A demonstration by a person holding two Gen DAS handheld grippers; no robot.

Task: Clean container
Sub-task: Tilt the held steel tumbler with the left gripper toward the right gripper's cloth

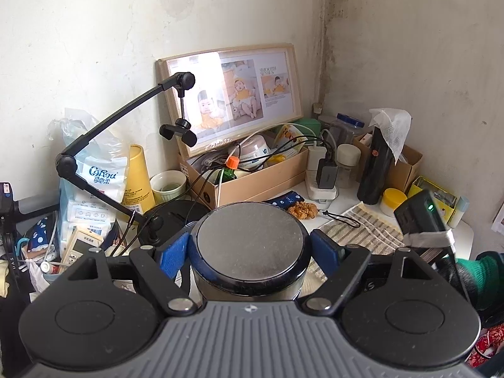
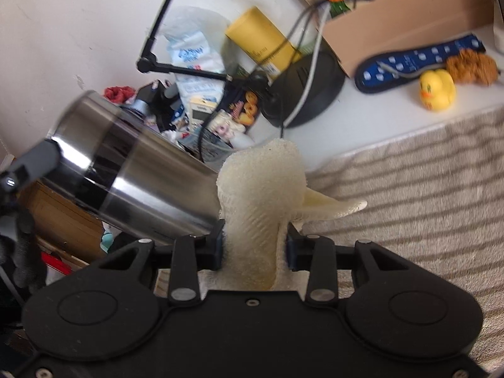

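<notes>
Where walls meet, cluttered white tabletop (image 1: 346, 200)

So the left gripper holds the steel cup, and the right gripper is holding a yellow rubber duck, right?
Not quite. The left gripper does hold the steel cup, but the right gripper is clamped on a cream cloth. The right wrist view shows the rubber duck sitting on the table.

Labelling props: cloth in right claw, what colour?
Cream-white cloth, shown best in the right wrist view.
</notes>
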